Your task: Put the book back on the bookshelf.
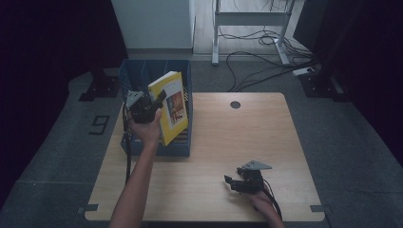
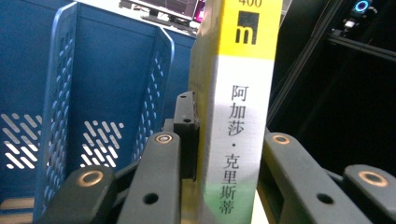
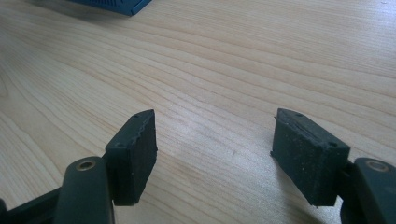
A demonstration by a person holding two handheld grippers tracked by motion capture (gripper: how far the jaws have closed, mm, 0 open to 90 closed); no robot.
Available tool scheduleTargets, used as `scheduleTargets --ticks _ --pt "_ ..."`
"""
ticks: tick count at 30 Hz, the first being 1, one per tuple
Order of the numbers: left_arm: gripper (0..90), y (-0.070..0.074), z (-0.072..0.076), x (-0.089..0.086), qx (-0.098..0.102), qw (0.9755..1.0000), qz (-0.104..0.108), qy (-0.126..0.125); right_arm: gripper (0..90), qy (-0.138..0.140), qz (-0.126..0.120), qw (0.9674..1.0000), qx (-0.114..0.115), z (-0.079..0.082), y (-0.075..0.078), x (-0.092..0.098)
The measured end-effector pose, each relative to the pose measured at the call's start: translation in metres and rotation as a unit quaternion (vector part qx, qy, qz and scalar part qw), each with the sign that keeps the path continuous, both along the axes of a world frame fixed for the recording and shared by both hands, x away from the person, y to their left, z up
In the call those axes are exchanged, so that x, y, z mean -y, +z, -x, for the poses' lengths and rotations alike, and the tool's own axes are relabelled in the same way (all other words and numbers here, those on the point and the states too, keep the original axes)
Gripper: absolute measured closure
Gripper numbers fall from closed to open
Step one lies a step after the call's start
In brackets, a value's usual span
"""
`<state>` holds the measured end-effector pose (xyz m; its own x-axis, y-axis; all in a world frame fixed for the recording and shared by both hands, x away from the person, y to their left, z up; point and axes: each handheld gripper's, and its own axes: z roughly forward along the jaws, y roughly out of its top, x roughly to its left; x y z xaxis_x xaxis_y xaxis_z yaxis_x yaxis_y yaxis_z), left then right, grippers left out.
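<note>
A yellow book with a yellow and white spine is held upright over the blue file rack. My left gripper is shut on the book, its jaws pressing both covers just below the spine, as the left gripper view shows. The rack's perforated blue dividers stand behind the book. At the table's front right, my right gripper rests low over the wood, open with nothing between its pads.
The wooden table has a dark round grommet hole near its far edge. A corner of the blue rack appears far off in the right gripper view. Cables and a metal frame lie on the floor beyond the table.
</note>
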<state>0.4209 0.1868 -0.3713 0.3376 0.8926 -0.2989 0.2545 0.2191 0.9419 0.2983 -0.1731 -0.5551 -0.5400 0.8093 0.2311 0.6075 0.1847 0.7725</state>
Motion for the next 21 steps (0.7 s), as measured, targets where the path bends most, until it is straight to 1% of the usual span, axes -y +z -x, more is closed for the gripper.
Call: scheduleTargets --ticks 4,16,21 --pt "75.1 -0.003 -0.004 0.001 -0.002 1.0 0.002 0.003 30.0 0.0 -0.001 1.0 0.0 0.0 0.0 0.0" --pt "75.2 -0.004 -0.015 0.008 -0.001 0.9999 -0.005 0.01 30.0 0.0 0.001 1.0 0.0 0.0 0.0 0.0" --pt "75.2 -0.007 -0.023 0.013 -0.003 0.9999 -0.007 0.013 30.0 0.0 0.002 1.0 0.0 0.0 0.0 0.0"
